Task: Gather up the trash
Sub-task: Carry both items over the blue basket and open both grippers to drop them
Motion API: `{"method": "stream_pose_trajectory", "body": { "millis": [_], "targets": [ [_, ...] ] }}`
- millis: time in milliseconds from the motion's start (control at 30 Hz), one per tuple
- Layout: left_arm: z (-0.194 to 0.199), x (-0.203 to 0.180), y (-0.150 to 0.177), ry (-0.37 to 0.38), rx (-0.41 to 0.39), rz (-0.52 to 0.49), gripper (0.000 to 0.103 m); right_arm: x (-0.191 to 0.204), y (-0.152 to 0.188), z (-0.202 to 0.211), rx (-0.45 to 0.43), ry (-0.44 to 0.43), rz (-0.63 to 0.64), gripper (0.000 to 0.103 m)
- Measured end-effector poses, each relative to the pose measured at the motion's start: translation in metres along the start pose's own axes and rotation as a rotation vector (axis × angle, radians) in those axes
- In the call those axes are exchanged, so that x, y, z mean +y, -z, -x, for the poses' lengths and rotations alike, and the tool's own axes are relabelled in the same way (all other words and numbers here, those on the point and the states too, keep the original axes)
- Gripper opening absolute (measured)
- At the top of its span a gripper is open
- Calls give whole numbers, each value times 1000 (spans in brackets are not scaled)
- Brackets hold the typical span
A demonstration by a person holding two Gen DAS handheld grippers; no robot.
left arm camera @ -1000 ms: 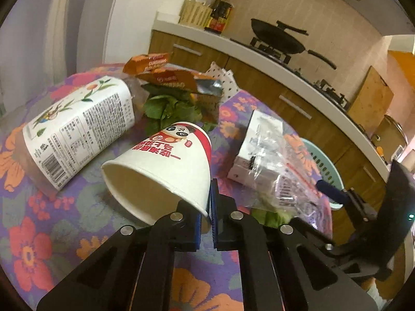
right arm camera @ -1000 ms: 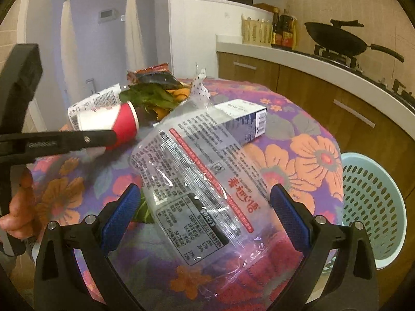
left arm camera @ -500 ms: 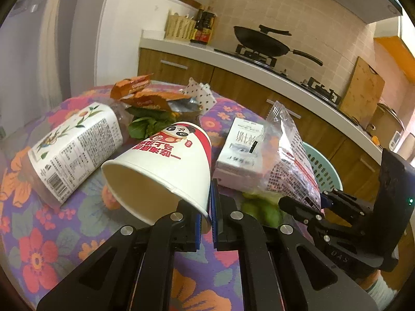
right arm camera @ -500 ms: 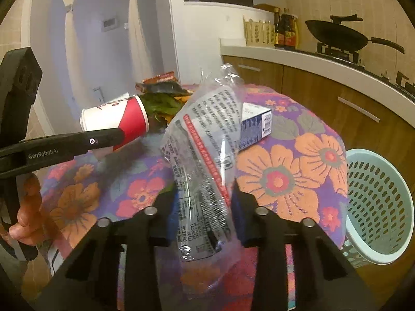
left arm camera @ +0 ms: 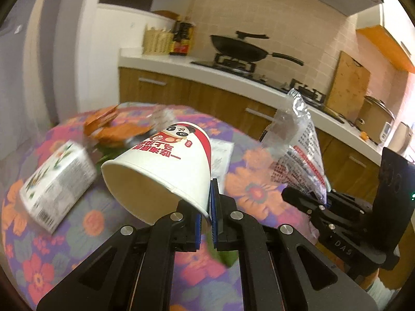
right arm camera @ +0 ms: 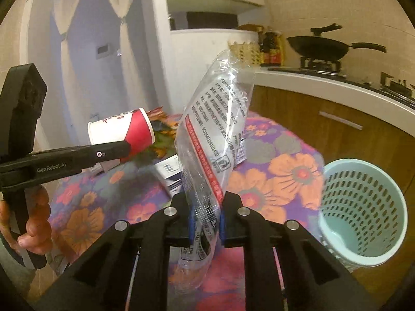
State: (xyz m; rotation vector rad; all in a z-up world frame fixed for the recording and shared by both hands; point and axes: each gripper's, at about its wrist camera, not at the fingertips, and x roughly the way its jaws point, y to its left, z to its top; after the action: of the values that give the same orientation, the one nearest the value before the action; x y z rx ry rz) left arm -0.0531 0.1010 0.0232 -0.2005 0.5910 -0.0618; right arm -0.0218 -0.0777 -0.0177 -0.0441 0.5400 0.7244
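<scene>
- The left gripper has its blue-padded fingers pressed onto the rim of a white paper cup with a red band and panda print, pinching the cup wall between them; the cup lies on its side with the open mouth turned toward the camera, raised above the table.
- In the right wrist view the same cup juts out from the left gripper over the floral tablecloth.
- The right gripper pinches the lower part of a clear plastic wrapper printed with black and red text; the wrapper stands up from the fingers, leaning to the right at its top.
- A light blue perforated plastic basket stands beside the table, to the right of the right gripper and lower than the wrapper.
- On the cloth lie a white printed carton, orange snack wrappers and a white box behind the wrapper.
- A black wok sits on the stove.
</scene>
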Motion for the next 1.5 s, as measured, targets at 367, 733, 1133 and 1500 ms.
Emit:
{"method": "stream_pose_trajectory", "body": {
  "millis": [367,733,1133,1500],
  "targets": [
    [-77,-103,-45,161,116,-169,4,-108,6,17,-7,225,-159,11],
    [-191,-190,-46,249,362,-264,4,-200,36,5,180,324,-339,11],
    [-266,-226,-32,291,507,-291,27,-250,63,-10,306,311,-510,52],
    [-252,-214,-36,301,477,-253,37,-254,63,1,304,324,-474,53]
  ]
}}
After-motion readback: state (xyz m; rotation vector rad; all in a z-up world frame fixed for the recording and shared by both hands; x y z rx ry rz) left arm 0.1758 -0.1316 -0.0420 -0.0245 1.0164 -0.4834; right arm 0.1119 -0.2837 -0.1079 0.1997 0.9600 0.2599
